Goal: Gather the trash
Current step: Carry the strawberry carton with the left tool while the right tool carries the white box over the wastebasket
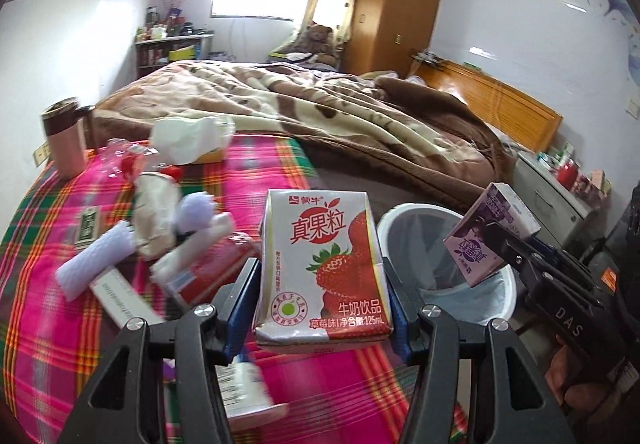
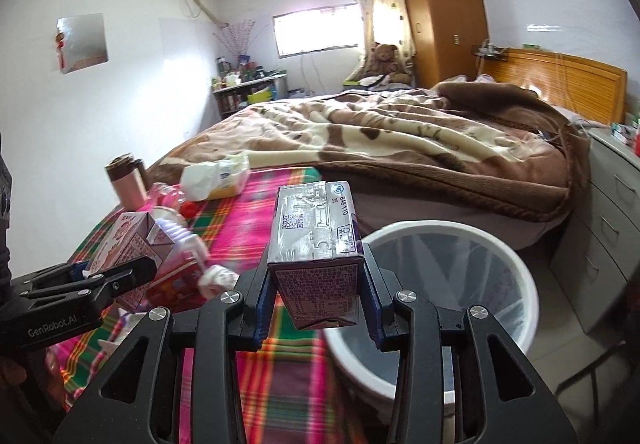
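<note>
The left claw is clamped on a strawberry milk carton above the plaid-covered table, and the right claw is clamped on a purple carton beside the white bin.

Item count, as visible:
- Drink cartons: two, one strawberry carton and one purple carton.
- Waste bins: one white bin.
- Insulated mugs: one.
- Tissue packs: one.
- Teddy bears: one.
</note>
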`<state>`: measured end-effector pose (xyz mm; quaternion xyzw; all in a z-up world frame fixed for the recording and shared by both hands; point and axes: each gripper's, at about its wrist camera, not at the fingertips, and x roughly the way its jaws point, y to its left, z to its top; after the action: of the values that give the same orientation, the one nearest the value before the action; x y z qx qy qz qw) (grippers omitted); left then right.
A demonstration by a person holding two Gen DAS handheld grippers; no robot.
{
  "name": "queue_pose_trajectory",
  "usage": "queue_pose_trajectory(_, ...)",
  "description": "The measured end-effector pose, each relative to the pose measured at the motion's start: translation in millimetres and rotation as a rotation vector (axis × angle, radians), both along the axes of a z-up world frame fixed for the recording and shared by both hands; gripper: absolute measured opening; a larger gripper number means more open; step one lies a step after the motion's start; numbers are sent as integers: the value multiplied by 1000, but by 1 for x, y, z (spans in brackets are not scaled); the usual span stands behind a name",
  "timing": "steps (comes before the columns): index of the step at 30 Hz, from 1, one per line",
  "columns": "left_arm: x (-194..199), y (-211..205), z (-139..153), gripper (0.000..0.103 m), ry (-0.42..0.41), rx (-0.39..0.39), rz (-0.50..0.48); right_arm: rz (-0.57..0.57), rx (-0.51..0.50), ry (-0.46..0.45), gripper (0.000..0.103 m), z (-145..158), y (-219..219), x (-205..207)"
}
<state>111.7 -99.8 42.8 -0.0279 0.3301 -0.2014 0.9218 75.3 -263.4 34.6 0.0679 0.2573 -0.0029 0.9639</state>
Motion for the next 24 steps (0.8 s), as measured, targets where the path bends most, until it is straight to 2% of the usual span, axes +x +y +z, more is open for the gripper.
queue_pose_trajectory(9, 3, -65, 3, 59, -4, 9, -131, -91, 7, 31, 39, -9, -39, -5)
queue_pose_trajectory(16, 7, -109, -9, 59, 31, 28, -225, -138, 22, 69, 39, -19, -64, -10)
queue_pose_trajectory(24, 13, -141, -26, 59, 70, 61, -259, -168, 32, 131, 39, -34, -85, -7)
